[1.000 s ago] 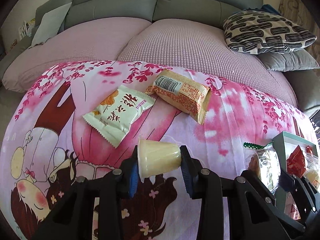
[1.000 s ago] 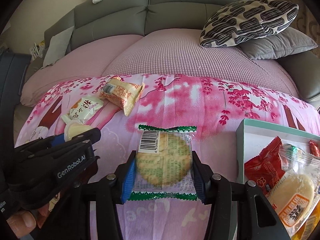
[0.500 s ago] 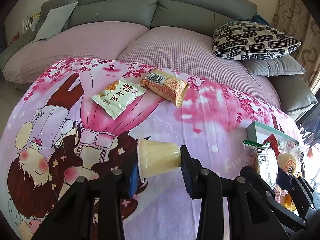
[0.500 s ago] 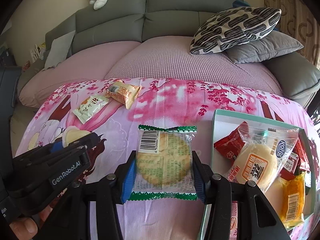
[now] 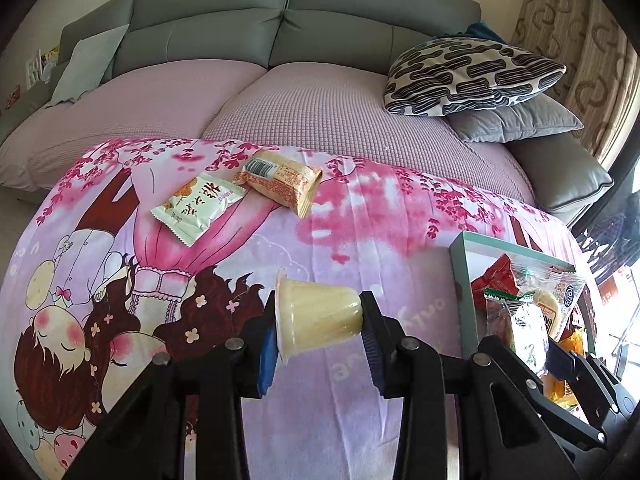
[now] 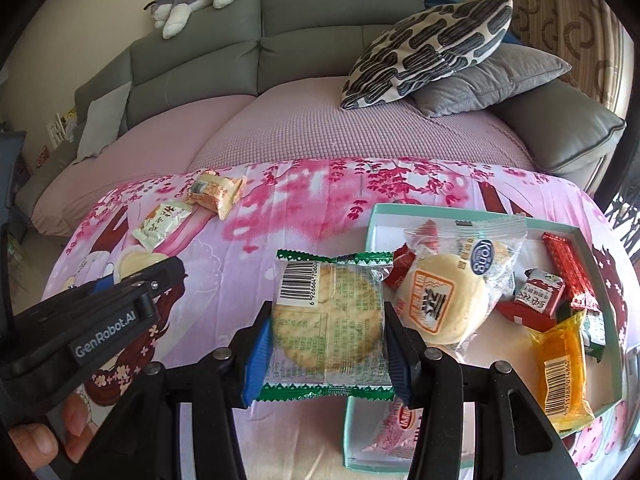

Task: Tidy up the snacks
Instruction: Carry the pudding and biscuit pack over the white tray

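Two black hand-held tools with blue pads are hovering over a bench draped in a pink cartoon-print cloth, each carrying a snack. The left tool is clamping a small pale-yellow plastic jelly cup lying sideways, its wide rim against the left pad. The right tool is squeezing a round rice cracker in a clear, green-edged wrapper, barcode facing up, at the near left edge of a shallow teal cardboard box. The box is holding a clear-wrapped pale bun, red packets and an orange packet. Further back on the cloth, a cream-green sachet and an orange-tan snack bag are lying just beside each other, possibly touching. A grey sofa is standing behind.
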Demonstrator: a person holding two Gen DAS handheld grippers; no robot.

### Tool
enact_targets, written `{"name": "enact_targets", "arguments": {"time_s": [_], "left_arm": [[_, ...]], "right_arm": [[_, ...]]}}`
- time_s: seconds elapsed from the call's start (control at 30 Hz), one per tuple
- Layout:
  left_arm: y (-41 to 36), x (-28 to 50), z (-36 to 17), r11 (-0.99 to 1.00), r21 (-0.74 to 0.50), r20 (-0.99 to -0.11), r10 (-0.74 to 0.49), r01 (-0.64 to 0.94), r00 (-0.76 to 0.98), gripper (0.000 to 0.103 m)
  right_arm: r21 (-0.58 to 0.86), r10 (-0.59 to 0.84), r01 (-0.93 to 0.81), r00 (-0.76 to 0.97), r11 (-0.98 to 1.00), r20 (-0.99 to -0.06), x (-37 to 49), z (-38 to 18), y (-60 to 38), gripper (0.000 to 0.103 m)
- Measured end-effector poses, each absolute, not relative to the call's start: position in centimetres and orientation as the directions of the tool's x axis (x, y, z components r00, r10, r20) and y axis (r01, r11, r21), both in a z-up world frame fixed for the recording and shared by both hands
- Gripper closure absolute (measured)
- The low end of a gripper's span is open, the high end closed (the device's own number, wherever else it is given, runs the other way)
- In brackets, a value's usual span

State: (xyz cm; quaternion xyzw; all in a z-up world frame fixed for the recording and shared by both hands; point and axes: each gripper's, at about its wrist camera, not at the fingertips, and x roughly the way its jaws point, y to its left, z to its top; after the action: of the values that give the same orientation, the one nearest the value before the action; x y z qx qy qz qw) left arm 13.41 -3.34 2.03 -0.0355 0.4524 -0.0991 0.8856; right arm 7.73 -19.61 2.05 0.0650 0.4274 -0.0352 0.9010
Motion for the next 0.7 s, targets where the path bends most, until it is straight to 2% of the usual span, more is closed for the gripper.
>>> {"name": "enact_targets", "arguments": {"time_s": [0.4,0.7], "left_arm": [[-11.2,13.2,1.9,0.930,-0.153,-0.791,-0.318,0.334,0.523,0.064],[-15.9,12.9,1.6,0.891,-0.141,-0.794,-0.362,0.431,0.488,0.064]], "right_arm": [[0.102,-0.106,0.291,0.617,0.951,-0.780,6.8,1.9,-26.9,0.050],[0.115,-0.132,0.340,0.624,0.934,-0.770,5.9,2.3,-29.7,0.050]]}}
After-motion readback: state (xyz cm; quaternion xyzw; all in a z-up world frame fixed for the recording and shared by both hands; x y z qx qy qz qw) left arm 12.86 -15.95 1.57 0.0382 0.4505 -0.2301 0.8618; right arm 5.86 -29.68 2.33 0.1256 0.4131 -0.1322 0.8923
